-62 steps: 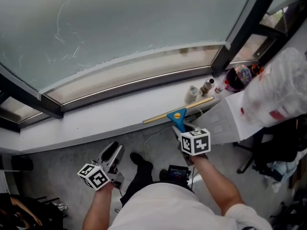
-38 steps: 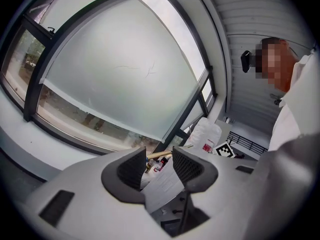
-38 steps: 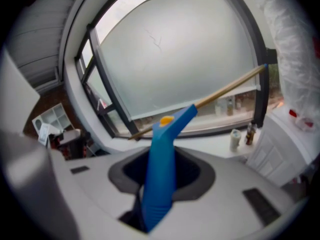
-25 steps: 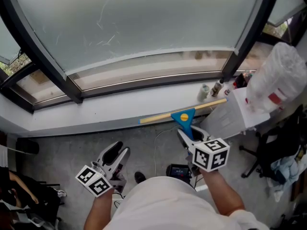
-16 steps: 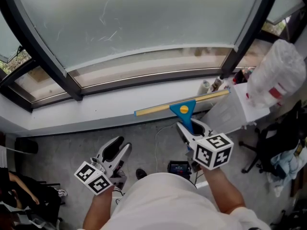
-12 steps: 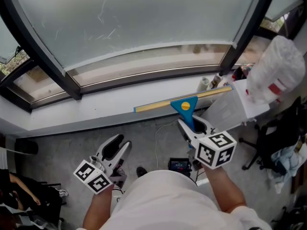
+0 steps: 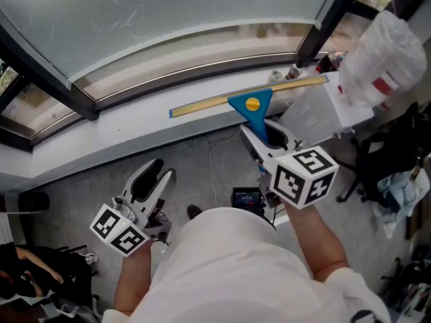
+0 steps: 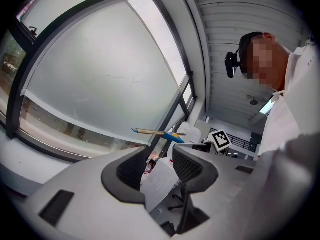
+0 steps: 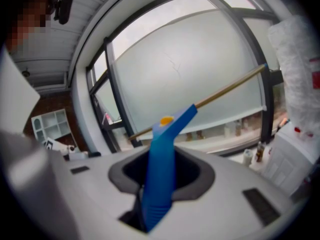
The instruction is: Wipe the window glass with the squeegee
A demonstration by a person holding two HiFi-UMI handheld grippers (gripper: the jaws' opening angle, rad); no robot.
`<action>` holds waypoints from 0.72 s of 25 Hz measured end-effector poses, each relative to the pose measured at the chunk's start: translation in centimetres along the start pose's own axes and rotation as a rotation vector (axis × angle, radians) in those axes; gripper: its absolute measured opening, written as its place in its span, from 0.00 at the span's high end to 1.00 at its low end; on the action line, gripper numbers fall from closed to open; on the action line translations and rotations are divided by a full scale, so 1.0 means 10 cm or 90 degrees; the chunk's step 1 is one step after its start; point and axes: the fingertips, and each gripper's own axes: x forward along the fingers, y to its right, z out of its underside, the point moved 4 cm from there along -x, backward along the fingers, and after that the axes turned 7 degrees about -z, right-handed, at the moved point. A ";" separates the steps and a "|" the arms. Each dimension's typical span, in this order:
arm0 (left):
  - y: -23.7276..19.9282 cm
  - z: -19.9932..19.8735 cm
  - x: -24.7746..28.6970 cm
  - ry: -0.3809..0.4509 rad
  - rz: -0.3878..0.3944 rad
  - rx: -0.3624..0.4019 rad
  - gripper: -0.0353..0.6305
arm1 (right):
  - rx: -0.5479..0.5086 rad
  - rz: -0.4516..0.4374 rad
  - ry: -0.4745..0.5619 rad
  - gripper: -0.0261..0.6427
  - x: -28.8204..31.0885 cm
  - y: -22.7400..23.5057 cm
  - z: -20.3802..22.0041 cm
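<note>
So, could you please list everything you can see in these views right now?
squeegee: one, blue handle with a yellowish blade bar, in front of the sill
window glass: one large pane, frosted grey, above the sill
window frame: dark bars, on either side of the pane
sill: one, white, below the glass
bottles: a few, small, colours unclear, at the right end of the sill
plastic bag: one, whitish, far right
device: one, dark, on the grey floor
left gripper: one, white, fingers apart and empty, low on the left
right gripper: one, white, fingers shut on the squeegee handle
</note>
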 end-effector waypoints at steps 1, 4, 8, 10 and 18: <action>0.00 0.01 0.01 -0.002 0.000 -0.002 0.66 | 0.000 0.004 0.000 0.76 -0.01 0.01 0.00; 0.00 0.04 0.03 -0.009 0.000 -0.007 0.66 | -0.003 0.014 0.001 0.76 -0.04 0.05 -0.01; 0.02 0.05 0.08 -0.011 0.004 -0.007 0.66 | -0.012 0.021 0.008 0.76 -0.05 0.10 -0.06; 0.02 0.08 0.09 -0.014 0.004 -0.008 0.66 | -0.015 0.023 0.010 0.76 -0.05 0.10 -0.06; 0.07 0.13 0.14 -0.027 0.004 -0.011 0.66 | -0.007 0.022 0.003 0.76 -0.06 0.14 0.02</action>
